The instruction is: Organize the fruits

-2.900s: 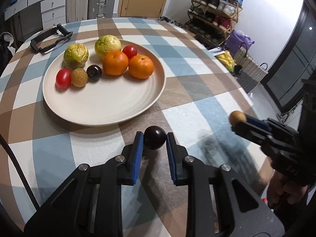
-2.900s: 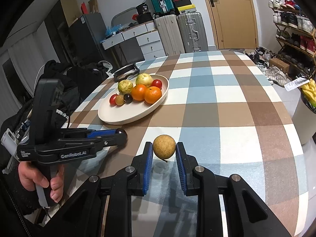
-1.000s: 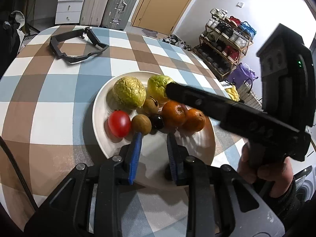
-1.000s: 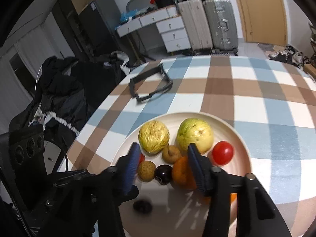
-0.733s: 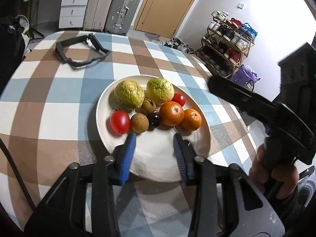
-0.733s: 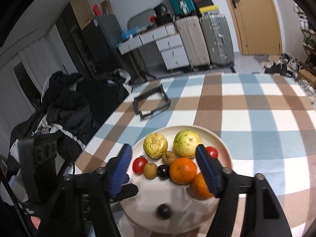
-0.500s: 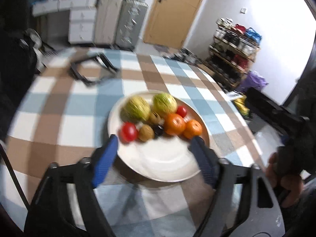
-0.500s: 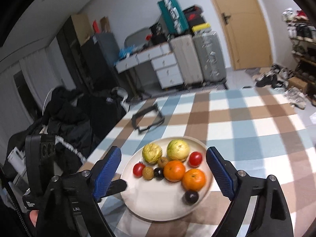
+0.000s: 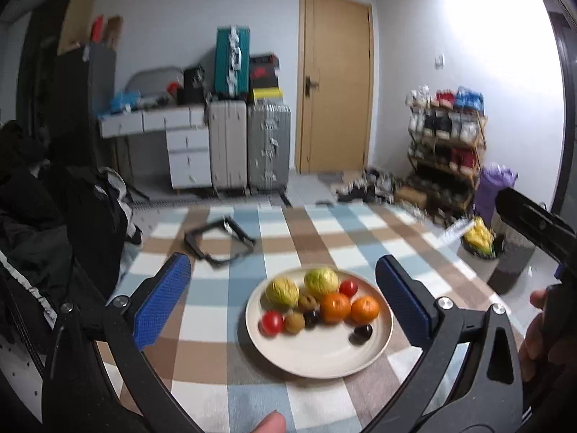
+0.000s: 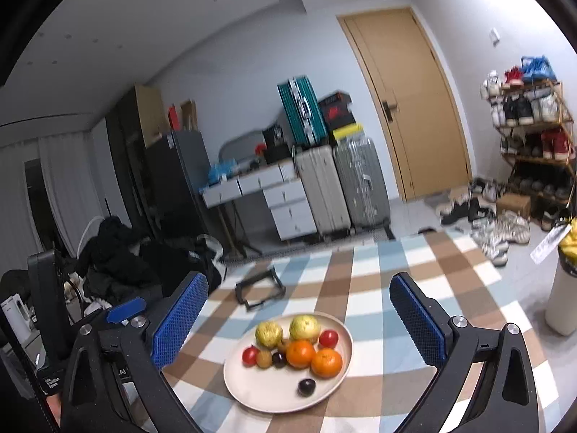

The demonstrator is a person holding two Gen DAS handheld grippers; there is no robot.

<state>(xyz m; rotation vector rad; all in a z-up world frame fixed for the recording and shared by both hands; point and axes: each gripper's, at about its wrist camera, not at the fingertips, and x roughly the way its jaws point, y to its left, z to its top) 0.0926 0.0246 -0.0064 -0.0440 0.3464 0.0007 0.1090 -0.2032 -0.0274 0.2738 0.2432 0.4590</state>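
We held the left gripper high above the worktop, its two fingers spread wide apart and gripping nothing; the pads were bright blue with a fine knurled texture, bolted to matte black angular arms. The right gripper hung the same way, wide apart and empty, with the same blue ribbed pads on black struts. In the left wrist view the right gripper's black body showed at the right edge of the frame, with bare fingers wrapped round its handle low on that side.

Framed between the fingers in both views, in the lower middle of the frame, sat the plate, round, shallow, smooth and cream-coloured. The fruits were clustered on its far half: two lumpy yellow-green fruits side by side at the back, two glossy oranges touching each other on the right, a small red tomato at the left and another red one behind the oranges, and small brown and dark round fruits between them. One dark plum lay apart from the cluster, just in front of the oranges, on the bare part of the plate.

The worktop was covered with a cloth checked in blue, brown and white. Beyond the plate, toward the middle left, lay a black angular frame, flat on the cloth.
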